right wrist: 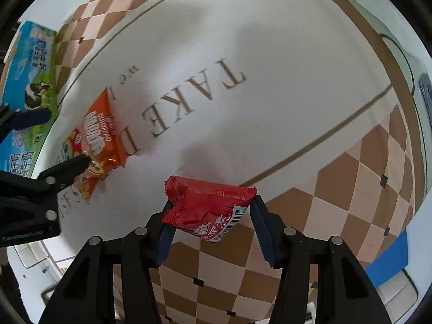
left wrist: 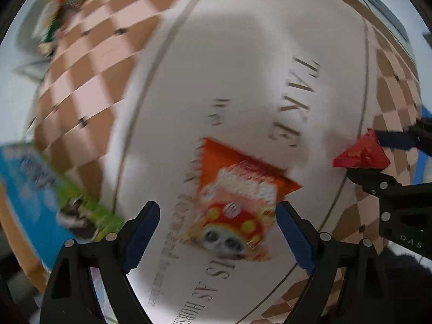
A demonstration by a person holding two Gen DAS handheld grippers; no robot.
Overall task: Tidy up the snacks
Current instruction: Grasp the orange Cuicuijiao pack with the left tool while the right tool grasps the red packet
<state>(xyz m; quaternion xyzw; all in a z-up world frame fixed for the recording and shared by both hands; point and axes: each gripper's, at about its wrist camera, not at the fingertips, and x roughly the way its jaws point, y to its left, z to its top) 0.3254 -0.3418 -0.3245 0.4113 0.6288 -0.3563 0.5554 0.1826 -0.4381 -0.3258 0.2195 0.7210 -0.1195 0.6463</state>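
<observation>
An orange snack packet (left wrist: 237, 197) lies flat on the white mat with "TAKE" lettering (left wrist: 243, 67). My left gripper (left wrist: 217, 229) is open just above it, its blue pads on either side of the packet's near end. The packet also shows in the right wrist view (right wrist: 97, 140), with the left gripper (right wrist: 54, 145) around it. My right gripper (right wrist: 210, 216) is shut on a red wafer packet (right wrist: 208, 205) and holds it above the mat. In the left wrist view the red packet (left wrist: 361, 154) and right gripper (left wrist: 375, 156) are at the right edge.
A blue and green milk carton box (right wrist: 29, 81) lies at the mat's left side, also in the left wrist view (left wrist: 35, 189). The mat (right wrist: 270, 67) has a brown checkered border (right wrist: 337, 202). More snack packets (left wrist: 56, 10) lie blurred at the far left corner.
</observation>
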